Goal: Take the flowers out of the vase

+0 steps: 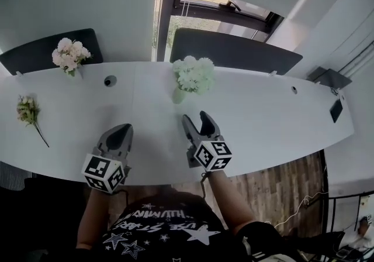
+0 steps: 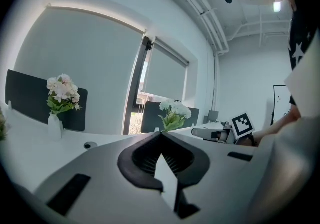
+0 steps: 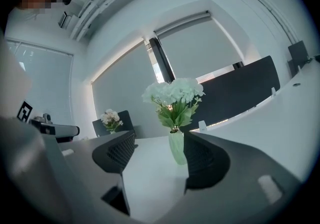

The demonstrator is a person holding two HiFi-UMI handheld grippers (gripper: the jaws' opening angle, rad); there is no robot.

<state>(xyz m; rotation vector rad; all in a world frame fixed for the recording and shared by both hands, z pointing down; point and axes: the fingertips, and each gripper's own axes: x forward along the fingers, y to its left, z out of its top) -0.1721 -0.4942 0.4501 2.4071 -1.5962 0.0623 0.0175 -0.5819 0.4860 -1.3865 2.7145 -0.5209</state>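
A bunch of white-green flowers point(image 1: 194, 73) stands upright in a pale green vase point(image 1: 178, 96) at the middle of the white table point(image 1: 274, 120). My right gripper point(image 1: 197, 118) is just short of the vase, jaws open and empty. In the right gripper view the vase point(image 3: 176, 148) and its flowers point(image 3: 175, 95) show ahead between the open jaws of this gripper point(image 3: 159, 140), apart from them. My left gripper point(image 1: 118, 134) hovers near the table's front edge, to the left, shut on nothing; its tips point(image 2: 161, 133) meet.
A second vase of pink flowers point(image 1: 70, 54) stands at the back left. A loose flower bunch point(image 1: 28, 112) lies on the table's left end. Two dark chair backs point(image 1: 234, 50) line the far edge. A round cable hole point(image 1: 109, 81) sits near the pink flowers.
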